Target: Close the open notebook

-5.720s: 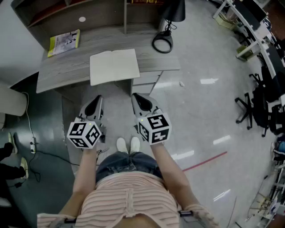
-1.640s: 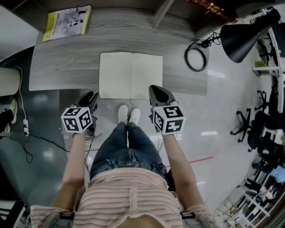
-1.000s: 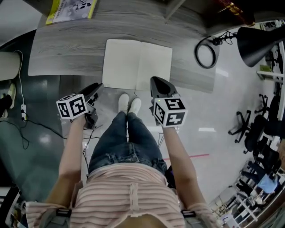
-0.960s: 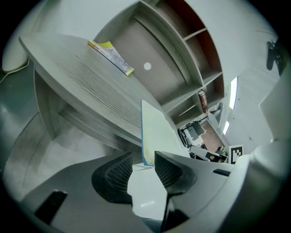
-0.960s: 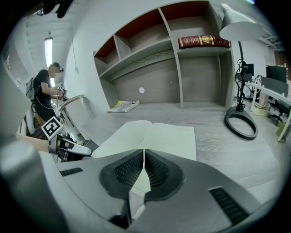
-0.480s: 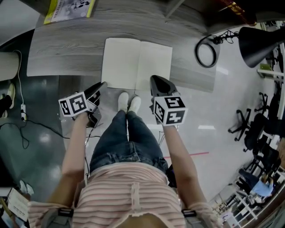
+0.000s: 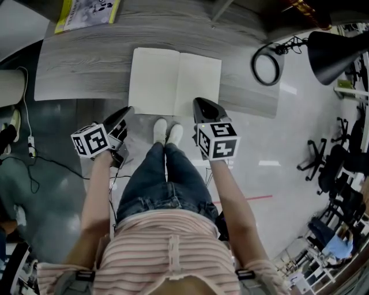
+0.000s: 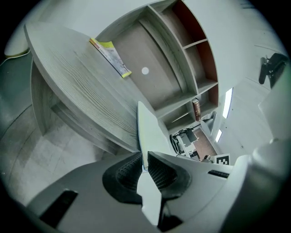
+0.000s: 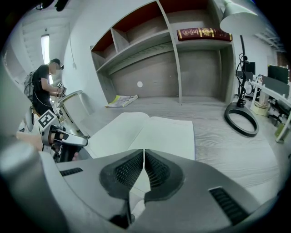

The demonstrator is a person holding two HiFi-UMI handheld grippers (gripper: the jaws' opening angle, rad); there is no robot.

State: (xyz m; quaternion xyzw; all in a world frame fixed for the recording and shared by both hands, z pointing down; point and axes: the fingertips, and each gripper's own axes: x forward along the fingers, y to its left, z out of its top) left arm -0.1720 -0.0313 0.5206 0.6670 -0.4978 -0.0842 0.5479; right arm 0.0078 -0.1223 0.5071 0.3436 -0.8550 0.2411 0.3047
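The open notebook (image 7: 174, 83) lies flat with blank white pages on the grey wooden desk (image 7: 81, 69), close to its front edge. My left gripper (image 7: 125, 113) sits at the notebook's near left corner. Its jaws have just been closing. In the left gripper view the notebook (image 8: 148, 125) shows edge-on and runs into the narrow gap of the left gripper (image 8: 145, 159), whose pads pinch it. My right gripper (image 7: 202, 107) hovers shut at the front edge below the right page, holding nothing. In its own view the right gripper (image 9: 144, 157) has its jaws together and the notebook (image 9: 145, 129) just ahead.
A yellow booklet (image 7: 86, 12) lies at the desk's far left. A black ring lamp base (image 7: 265, 64) stands to the right of the notebook, with the lamp head (image 7: 340, 49) beyond. Shelves with a red book (image 9: 203, 32) rise behind. Office chairs (image 7: 314, 161) stand right; a person (image 9: 45, 86) stands far left.
The left gripper has crept up to the notebook's near left corner and now has that corner in its jaws. The right gripper has stayed almost still.
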